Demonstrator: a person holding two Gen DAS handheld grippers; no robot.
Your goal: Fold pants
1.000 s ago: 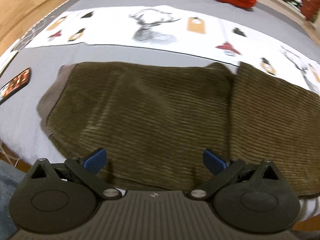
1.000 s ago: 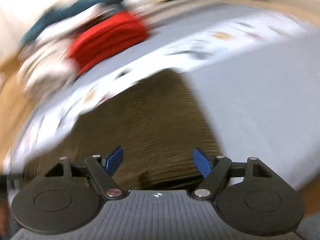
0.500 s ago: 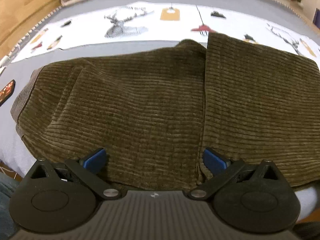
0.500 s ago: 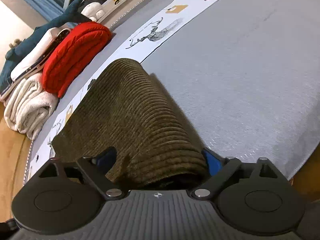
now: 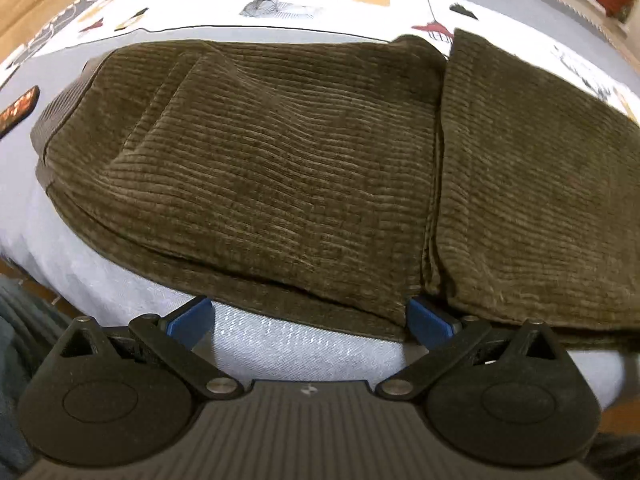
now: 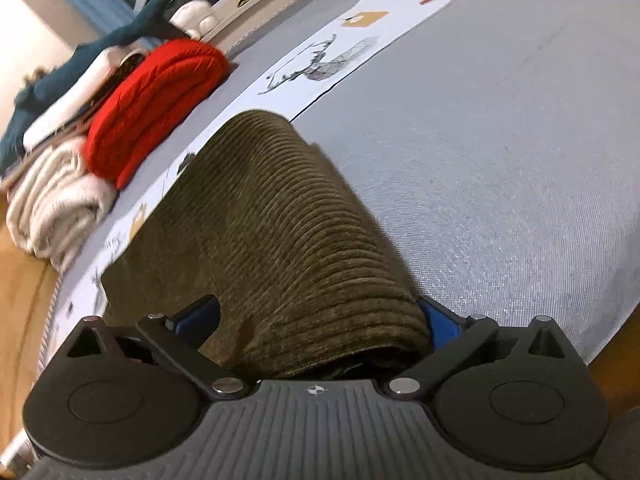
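Brown corduroy pants [image 5: 280, 152] lie flat across the grey bed [image 5: 304, 340], waistband [image 5: 60, 120] at the left. A folded-over leg part [image 5: 540, 180] lies on their right end. My left gripper [image 5: 310, 316] is open at the pants' near edge; its right pad [image 5: 430, 316] touches the seam where the fold begins. In the right wrist view the rounded folded end of the pants [image 6: 272, 220] lies between the jaws of my right gripper [image 6: 320, 316], which are opening. The fold leans against the right pad [image 6: 440, 320], and the left pad stands apart from it.
A phone [image 5: 16, 108] lies at the bed's left edge. A white printed runner [image 5: 280, 0] runs behind the pants. Beyond it are a red folded blanket [image 6: 152, 100], a cream towel [image 6: 52, 208] and a blue plush [image 6: 100, 44]. Wooden floor shows past the near edge.
The left gripper has sunk to the pants' near edge, which now lies level with its pads. The right gripper's jaws have spread wider, and the folded end now lies between them.
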